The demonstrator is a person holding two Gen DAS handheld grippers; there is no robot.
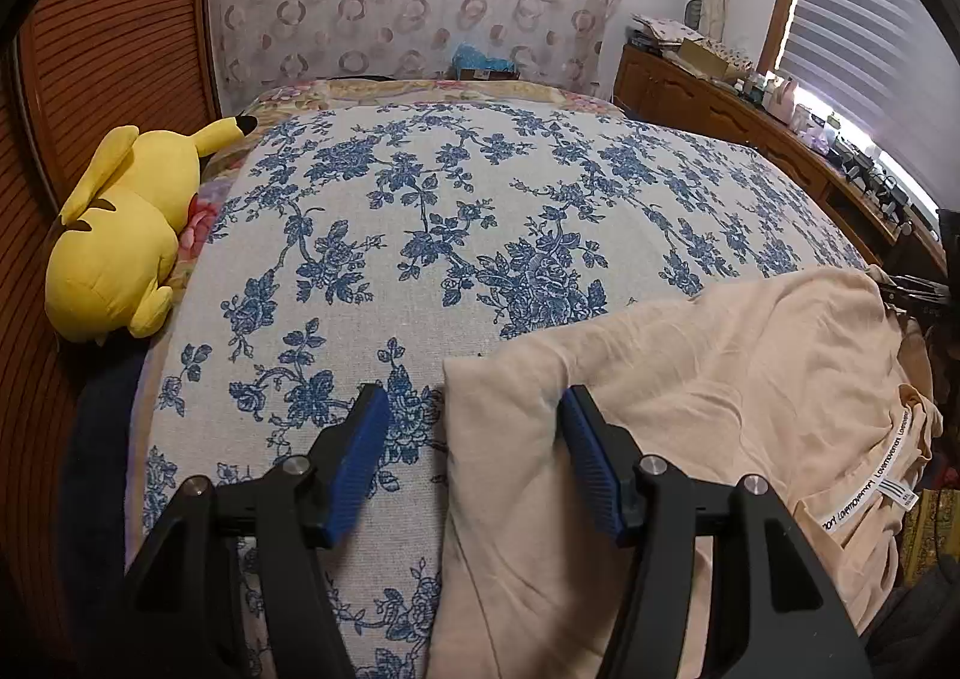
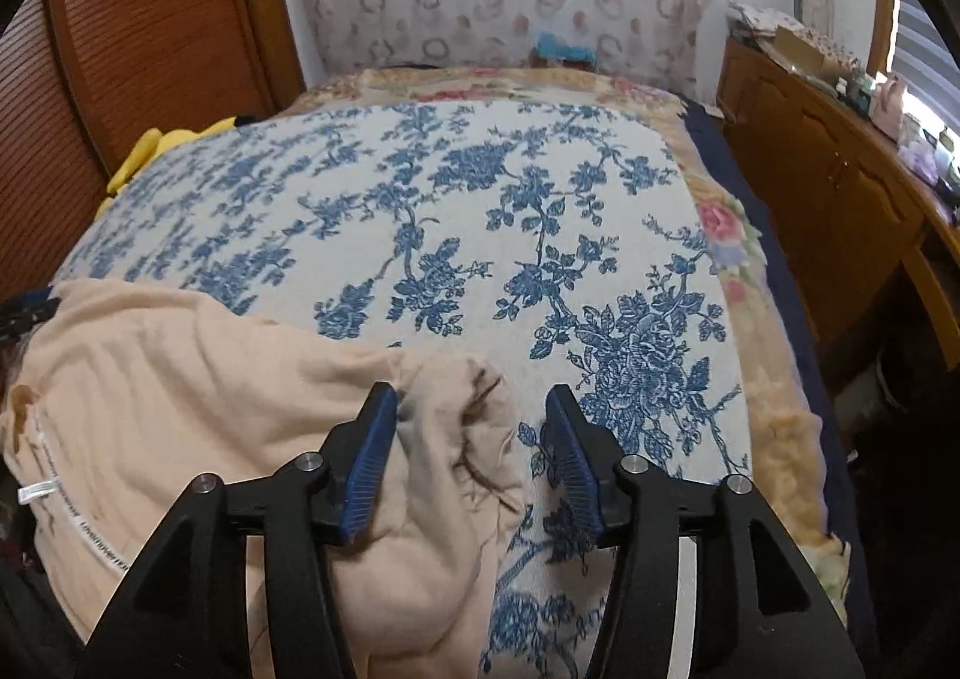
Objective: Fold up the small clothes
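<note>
Peach garment (image 1: 690,379), inside-out, rumpled, white label showing

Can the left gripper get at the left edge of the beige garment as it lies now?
Probably yes. The left gripper is open, and the edge of the beige garment lies between its fingers on the flowered bedspread. Nothing covers that edge; the yellow plush toy is far aside.

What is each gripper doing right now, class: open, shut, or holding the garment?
Left gripper: open, holding nothing, over the edge of the peach garment.
Right gripper: open, holding nothing; the garment's other edge lies loose between its jaws.
</note>
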